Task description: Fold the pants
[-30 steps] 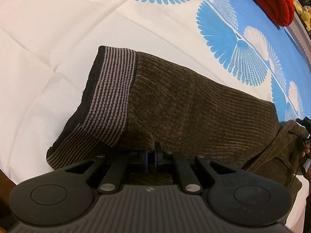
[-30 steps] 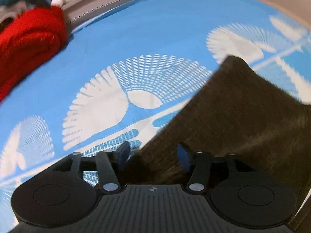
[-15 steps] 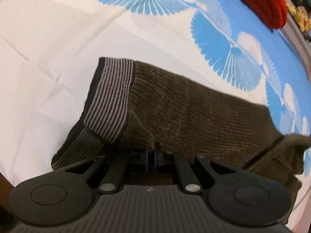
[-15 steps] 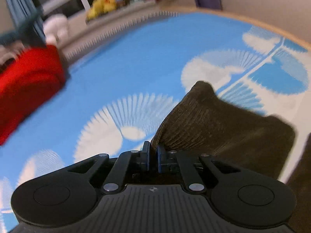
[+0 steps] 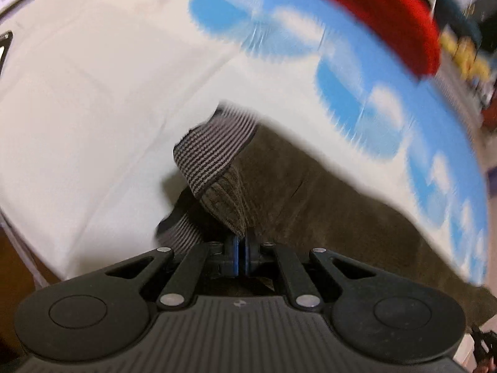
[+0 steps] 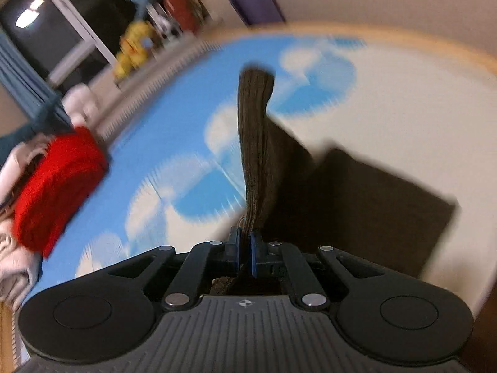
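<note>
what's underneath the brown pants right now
The brown pants, pinched by the left claw and right claw, hang over a blue-and-white patterned sheet. Whatever lies directly beneath them is covered.

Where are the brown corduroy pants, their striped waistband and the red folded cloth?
Brown corduroy pants (image 5: 326, 205): left wrist view, main leg fabric.
Striped grey waistband (image 5: 211, 152): left wrist view, band's middle.
Red folded cloth (image 6: 59, 183): right wrist view, its front face.

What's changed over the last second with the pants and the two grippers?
The right gripper, open around the pants a second ago, has shut on their hem end and lifted it, so that end now hangs as a narrow strip. The left gripper stays shut on the pants beside the striped waistband, which has risen and bunched. The red garment and the blue-patterned sheet are unchanged.
</note>
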Motion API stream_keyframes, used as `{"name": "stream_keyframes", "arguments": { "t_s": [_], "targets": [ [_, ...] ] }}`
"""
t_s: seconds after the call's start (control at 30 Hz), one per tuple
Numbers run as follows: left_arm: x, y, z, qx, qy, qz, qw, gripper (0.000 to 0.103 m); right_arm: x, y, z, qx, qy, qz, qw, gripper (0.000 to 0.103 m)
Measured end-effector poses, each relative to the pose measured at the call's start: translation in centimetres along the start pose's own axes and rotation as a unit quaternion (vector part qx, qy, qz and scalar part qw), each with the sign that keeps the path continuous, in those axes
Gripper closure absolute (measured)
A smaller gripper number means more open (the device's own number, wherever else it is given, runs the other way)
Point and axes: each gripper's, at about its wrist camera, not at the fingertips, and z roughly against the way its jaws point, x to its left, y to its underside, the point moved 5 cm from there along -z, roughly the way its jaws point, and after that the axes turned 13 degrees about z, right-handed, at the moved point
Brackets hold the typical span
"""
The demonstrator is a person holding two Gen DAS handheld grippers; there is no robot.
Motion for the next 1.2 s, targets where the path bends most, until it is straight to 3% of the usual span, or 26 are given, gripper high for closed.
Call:
{"name": "stream_keyframes", "arguments": {
  "t_s": [0.07, 0.1, 0.23, 0.27, 0.33, 0.37, 0.47, 0.6, 0.67, 0.83, 0.9, 0.93, 1.0, 1.1, 1.2],
  "targets": [
    [0.7, 0.6, -1.1, 0.028, -0.021, -0.006, 0.9994, 0.093, -1.4, 2.8, -1.9, 0.089, 0.010, 0.029, 0.996, 0.095],
    [1.0, 0.6, -1.1, 0.024, -0.028, -0.002, 0.9993, 0.091, -2.8, 3.7, -2.6, 0.110, 0.002, 0.007, 0.994, 0.092],
    [2.6, -1.1, 0.5, -0.012, -0.024, 0.065, 0.9975, 0.070, -6.9, 2.5, -2.1, 0.062, 0.031, -0.025, 0.997, 0.088],
    [3.0, -1.4, 0.7, -0.018, -0.022, 0.086, 0.9959, 0.070, -7.8, 1.8, -1.8, 0.044, 0.034, -0.042, 0.998, 0.075],
    [3.7, -2.0, 1.0, -0.025, -0.018, 0.122, 0.9921, 0.069, -9.7, 0.9, -1.9, 0.022, 0.038, -0.082, 0.996, 0.059],
    [3.9, -2.2, 1.0, -0.029, -0.020, 0.135, 0.9902, 0.069, -10.7, 0.7, -2.1, 0.017, 0.043, -0.105, 0.993, 0.058],
    [3.6, -2.7, 0.8, -0.036, -0.034, 0.138, 0.9893, 0.069, -13.2, 0.5, -3.2, 0.011, 0.038, -0.173, 0.984, 0.058],
    [3.0, -3.0, 0.5, -0.035, -0.040, 0.120, 0.9914, 0.069, -15.5, 0.7, -4.8, 0.013, 0.054, -0.217, 0.975, 0.058],
    [2.3, -3.0, 0.2, -0.033, -0.036, 0.104, 0.9934, 0.068, -16.1, 0.7, -5.3, 0.016, 0.065, -0.221, 0.973, 0.058],
    [1.3, -2.8, -1.0, -0.028, -0.054, 0.082, 0.9948, 0.054, -16.6, -0.1, -6.5, 0.016, 0.074, -0.197, 0.978, 0.059],
    [1.3, -2.9, -1.2, -0.030, -0.063, 0.080, 0.9944, 0.047, -16.6, -0.1, -6.3, 0.019, 0.080, -0.180, 0.980, 0.071],
    [1.4, -2.9, -1.3, -0.030, -0.068, 0.079, 0.9941, 0.047, -16.5, -0.2, -6.3, 0.023, 0.090, -0.165, 0.982, 0.084],
    [1.4, -2.9, -1.6, -0.028, -0.073, 0.076, 0.9940, 0.047, -16.1, -0.5, -5.9, 0.019, 0.095, -0.141, 0.985, 0.088],
    [1.3, -2.9, -1.6, -0.028, -0.075, 0.069, 0.9944, 0.047, -15.1, -1.3, -4.5, -0.007, 0.093, -0.108, 0.990, 0.090],
    [1.0, -2.8, -1.3, -0.033, -0.064, 0.060, 0.9956, 0.047, -14.8, -2.8, -0.7, -0.099, 0.100, -0.118, 0.983, 0.091]
  ]
}}
